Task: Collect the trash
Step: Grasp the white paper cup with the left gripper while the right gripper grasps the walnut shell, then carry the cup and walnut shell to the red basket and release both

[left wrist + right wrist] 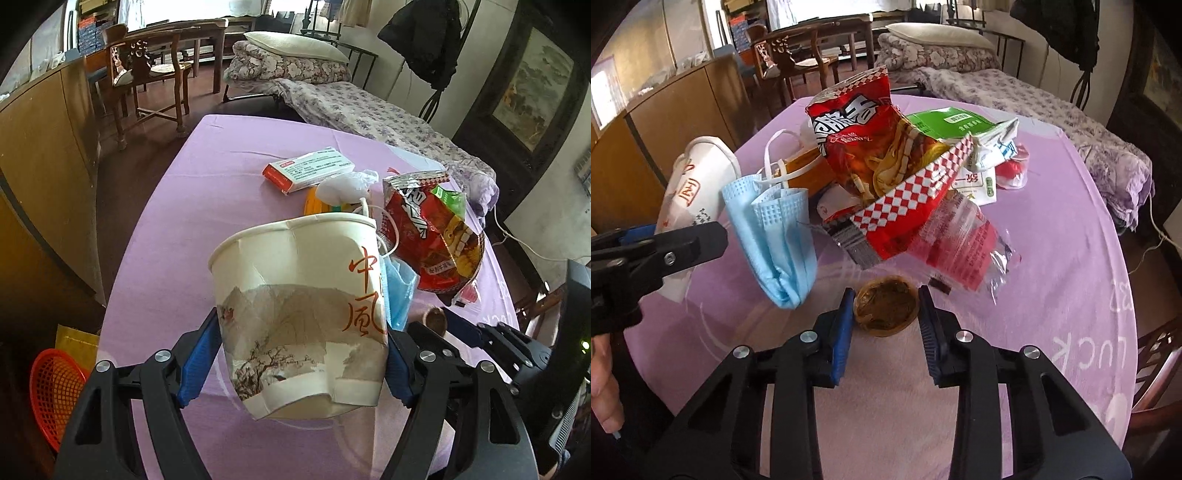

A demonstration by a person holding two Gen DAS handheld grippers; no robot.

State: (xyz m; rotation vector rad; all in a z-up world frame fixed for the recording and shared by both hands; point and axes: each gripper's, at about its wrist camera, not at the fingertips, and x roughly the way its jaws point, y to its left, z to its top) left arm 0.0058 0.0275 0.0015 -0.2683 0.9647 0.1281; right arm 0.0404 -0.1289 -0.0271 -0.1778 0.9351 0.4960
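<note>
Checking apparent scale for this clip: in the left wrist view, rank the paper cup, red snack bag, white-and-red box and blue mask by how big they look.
1. paper cup, nearest the lens, so enlarged
2. red snack bag
3. white-and-red box
4. blue mask, mostly hidden behind the cup, so unsure

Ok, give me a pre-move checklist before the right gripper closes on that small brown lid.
1. Brown lid lies between the right gripper pads: ok.
2. Right jaws open, not yet touching the lid: ok.
3. Nothing lies on top of the lid: ok, though the clear wrapper sits close behind it.
4. Blue face mask clear of the right fingers: ok, it lies to the left.
5. Left gripper grips the paper cup: ok, the cup wall is creased.
6. Trash bin within reach: cannot tell; only a red basket shows beside the table.
</note>
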